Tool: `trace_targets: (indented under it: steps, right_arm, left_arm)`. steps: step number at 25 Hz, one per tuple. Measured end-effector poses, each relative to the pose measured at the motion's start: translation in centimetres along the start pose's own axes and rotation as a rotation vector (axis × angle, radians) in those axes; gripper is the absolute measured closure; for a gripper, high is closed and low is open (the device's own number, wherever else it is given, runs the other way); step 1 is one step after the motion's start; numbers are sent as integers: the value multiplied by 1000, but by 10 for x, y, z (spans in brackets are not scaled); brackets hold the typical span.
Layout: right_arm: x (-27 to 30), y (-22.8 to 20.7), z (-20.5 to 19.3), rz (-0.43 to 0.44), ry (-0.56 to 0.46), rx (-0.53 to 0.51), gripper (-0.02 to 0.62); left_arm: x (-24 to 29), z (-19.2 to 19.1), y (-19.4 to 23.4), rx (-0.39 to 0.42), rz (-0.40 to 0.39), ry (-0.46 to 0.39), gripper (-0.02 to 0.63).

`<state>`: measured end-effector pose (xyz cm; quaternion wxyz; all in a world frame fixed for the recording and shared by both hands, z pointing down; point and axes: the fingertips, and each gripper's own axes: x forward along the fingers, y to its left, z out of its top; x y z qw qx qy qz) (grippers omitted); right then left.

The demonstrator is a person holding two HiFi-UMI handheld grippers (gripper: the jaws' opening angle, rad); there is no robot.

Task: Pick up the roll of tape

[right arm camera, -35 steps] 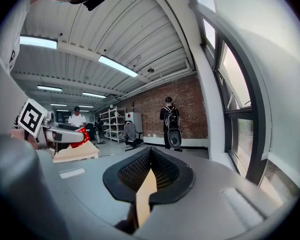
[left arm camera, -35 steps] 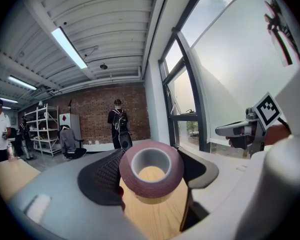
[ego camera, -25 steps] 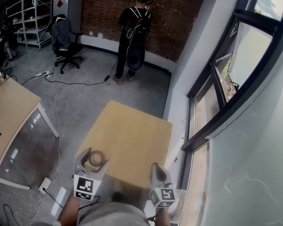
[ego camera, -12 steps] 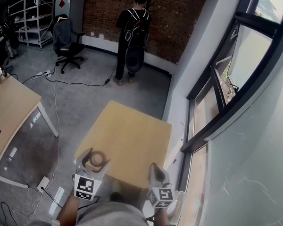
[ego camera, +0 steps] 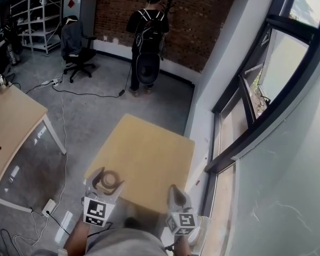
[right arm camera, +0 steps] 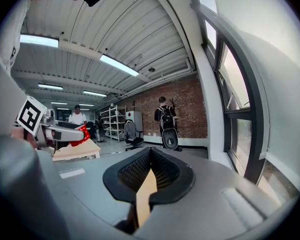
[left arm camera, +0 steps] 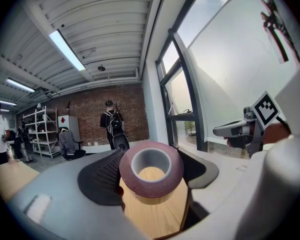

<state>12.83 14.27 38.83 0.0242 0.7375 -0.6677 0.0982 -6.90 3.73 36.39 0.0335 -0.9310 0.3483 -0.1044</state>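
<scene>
At the near-left corner of the table (ego camera: 149, 152), L gripper (ego camera: 109, 182) is clamped on the roll of tape (left arm camera: 151, 168). R gripper (ego camera: 177, 192), pinched closed w/ nothing in it, sits at the near-right edge. Open tabletop stretches ahead; window wall (ego camera: 240, 116) runs close on the right.

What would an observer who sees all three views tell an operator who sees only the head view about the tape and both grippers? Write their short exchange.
Operator: Is the left gripper really gripping the roll of tape?
Observer: Yes. The left gripper view shows both pads pressed against the sides of the roll, which is dark red with a grey core.
Operator: And the right gripper?
Observer: Its own view shows the jaws together with nothing between them.
</scene>
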Motion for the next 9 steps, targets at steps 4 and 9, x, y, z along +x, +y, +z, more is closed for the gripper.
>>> trace_targets:
  steps: [4,9]
  right_arm:
    - [0,0,0,0,4,4,581]
    - [1,-2,-2,-3,10,9,581]
  left_arm:
    - [0,0,-1,2,1,2,267]
    - [0,1,3,-1,5,3,267]
